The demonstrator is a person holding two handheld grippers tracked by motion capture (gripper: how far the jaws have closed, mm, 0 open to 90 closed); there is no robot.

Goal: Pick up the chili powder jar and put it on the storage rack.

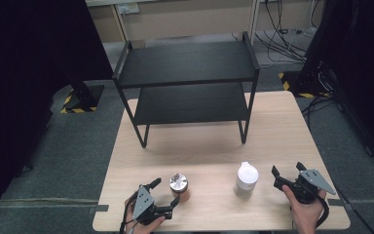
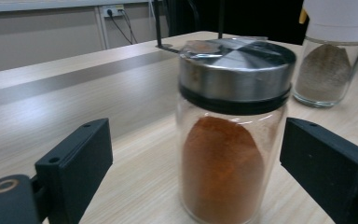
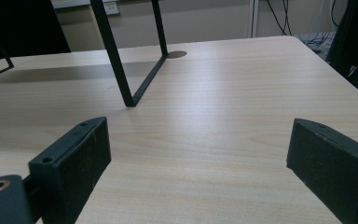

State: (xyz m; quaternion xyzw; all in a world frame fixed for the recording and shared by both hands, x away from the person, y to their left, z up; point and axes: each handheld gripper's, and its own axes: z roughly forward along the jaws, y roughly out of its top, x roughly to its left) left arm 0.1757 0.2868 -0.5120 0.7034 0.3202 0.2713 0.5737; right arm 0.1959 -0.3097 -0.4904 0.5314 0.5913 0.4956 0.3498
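Nearest to me, my left gripper [image 1: 164, 191] sits at the front edge of the table [image 1: 272, 126], its jaws spread wide on either side of the spice jar [image 1: 179, 185] without touching it. From the left gripper view I can see what the high view hides: the jar [image 2: 230, 135] is clear glass, partly filled with orange-red powder heaped to one side, under a steel lid with a black band. It stands upright between the two black jaws, with clear gaps on both sides.

My right gripper [image 1: 288, 176] rests near the front right of the table, jaws also wide and holding nothing; its own view looks over bare wood [image 3: 223, 93] toward a leg of the rack [image 3: 121, 60].

Between the two grippers, just left of the right one, stands the white-capped jar [image 1: 246, 179]. The left gripper view shows pale grey powder inside it [image 2: 328, 70].

Farther back stands the black two-tier rack [image 1: 187, 83], both shelves bare.
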